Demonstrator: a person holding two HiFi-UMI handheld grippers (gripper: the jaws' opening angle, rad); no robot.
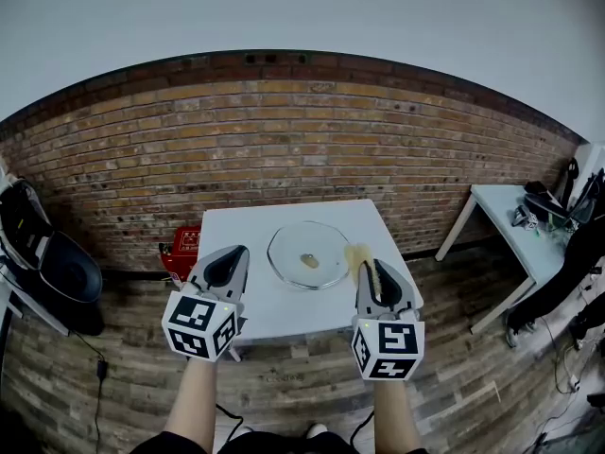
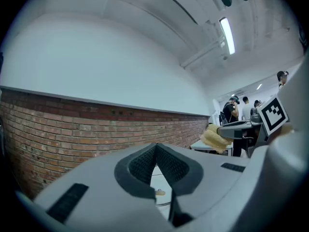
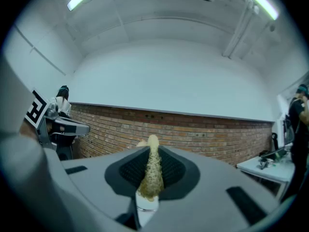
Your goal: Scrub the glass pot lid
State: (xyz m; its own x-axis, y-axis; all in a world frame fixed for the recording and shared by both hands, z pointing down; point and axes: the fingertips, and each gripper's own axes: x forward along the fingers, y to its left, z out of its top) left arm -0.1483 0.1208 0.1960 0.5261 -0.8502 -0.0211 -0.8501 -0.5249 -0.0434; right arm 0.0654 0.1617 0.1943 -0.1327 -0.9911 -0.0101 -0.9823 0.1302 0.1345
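- Evidently, scrubbing has not begun: the glass pot lid lies flat on the desk, and neither tool is on it.
- Just right of the lid, the right hand-held gripper pinches a yellow sponge between its jaws; the sponge appears clear of the glass.
- Just left of the lid, the left hand-held gripper has its jaws pressed together on nothing.
- Left to do, I judge: steady the lid, lower the sponge, scrub — the whole job.
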